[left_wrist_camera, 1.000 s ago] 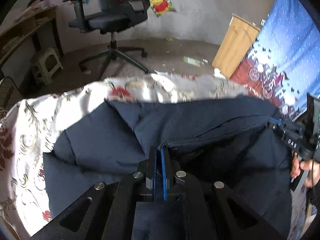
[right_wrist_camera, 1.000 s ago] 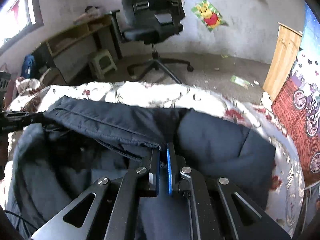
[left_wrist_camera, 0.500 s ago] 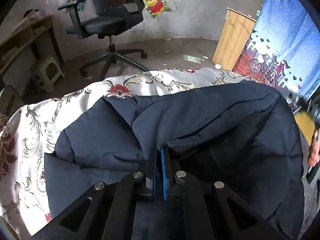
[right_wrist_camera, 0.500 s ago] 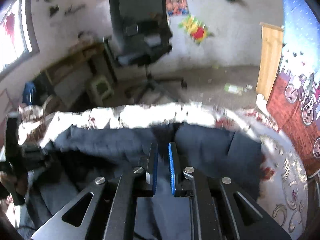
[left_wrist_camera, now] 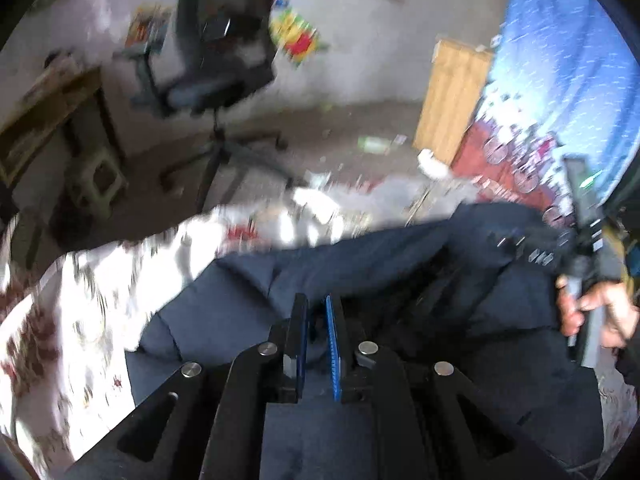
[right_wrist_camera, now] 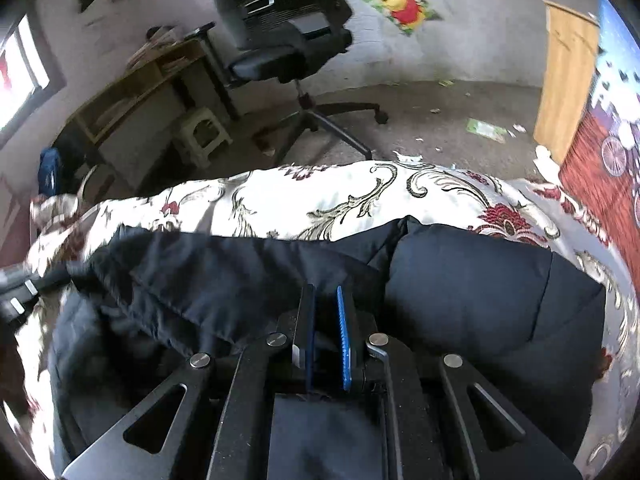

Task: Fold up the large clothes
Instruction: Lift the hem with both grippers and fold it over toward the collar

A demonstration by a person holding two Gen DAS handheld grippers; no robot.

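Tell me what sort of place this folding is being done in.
Probably a lived-in bedroom or home study. A dark garment lies on a floral bedspread, with an office chair and a wooden desk behind it, and a cartoon bear poster on the wall.

Left wrist view is motion-blurred throughout: the office chair (left_wrist_camera: 216,60), wall posters (left_wrist_camera: 296,36) and the bedspread (left_wrist_camera: 100,280) pattern smear beyond reading. The right gripper (left_wrist_camera: 520,246) at the far right is blurred, and the hand (left_wrist_camera: 600,312) gripping it is cut by the frame edge. In the right wrist view the left gripper (right_wrist_camera: 16,292) is cropped at the left edge, and the dark jacket (right_wrist_camera: 460,280) runs under the mount at the near edge, its near part hidden.
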